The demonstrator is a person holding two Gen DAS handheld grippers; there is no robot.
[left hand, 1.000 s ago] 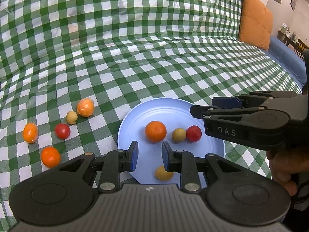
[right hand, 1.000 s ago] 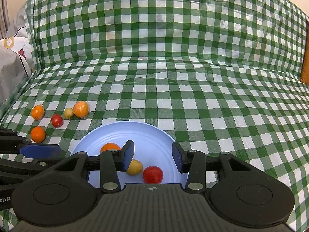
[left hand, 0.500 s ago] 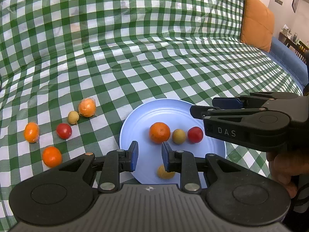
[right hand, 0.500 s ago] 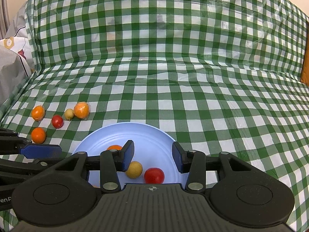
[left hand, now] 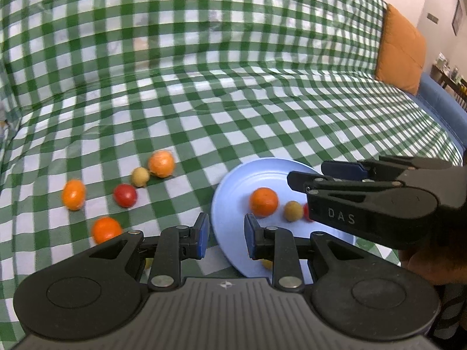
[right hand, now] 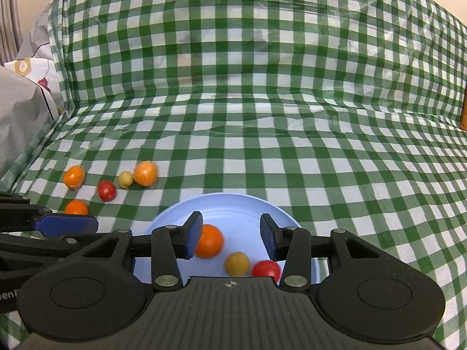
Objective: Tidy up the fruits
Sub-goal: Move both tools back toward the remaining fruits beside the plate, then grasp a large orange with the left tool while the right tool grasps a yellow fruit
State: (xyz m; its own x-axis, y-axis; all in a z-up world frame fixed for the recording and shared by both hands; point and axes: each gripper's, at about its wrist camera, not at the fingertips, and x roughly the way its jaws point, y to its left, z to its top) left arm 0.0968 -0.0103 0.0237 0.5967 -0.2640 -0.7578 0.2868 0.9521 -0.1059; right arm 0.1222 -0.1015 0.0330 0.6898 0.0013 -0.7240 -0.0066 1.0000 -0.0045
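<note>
Both grippers hover low over a round light-blue plate (right hand: 233, 204) on a green-and-white checked cloth (right hand: 292, 116) draped over a sofa. Left gripper (left hand: 224, 234): blue-padded fingers (left hand: 202, 233) parted, nothing between them, straddling the plate's left rim. Right gripper (right hand: 230, 237): fingers (right hand: 192, 237) spread wider, empty, above the plate's near half.

On the plate: round orange citrus (right hand: 208, 240) left of centre, small tan-yellow fruit (right hand: 237, 263) just right of it, red cherry tomato (right hand: 266, 270) beside that. Another yellowish fruit (left hand: 267, 263) at the plate's near edge, mostly hidden behind the left gripper.

Left of the plate, on the cloth: wrapped orange (right hand: 145, 173) touching a small yellow fruit (right hand: 125, 179), a red tomato (right hand: 106, 190) near them, two more oranges (right hand: 73, 176) (right hand: 76, 207) further left. Orange cushion (left hand: 400, 49) far right of the plate.
</note>
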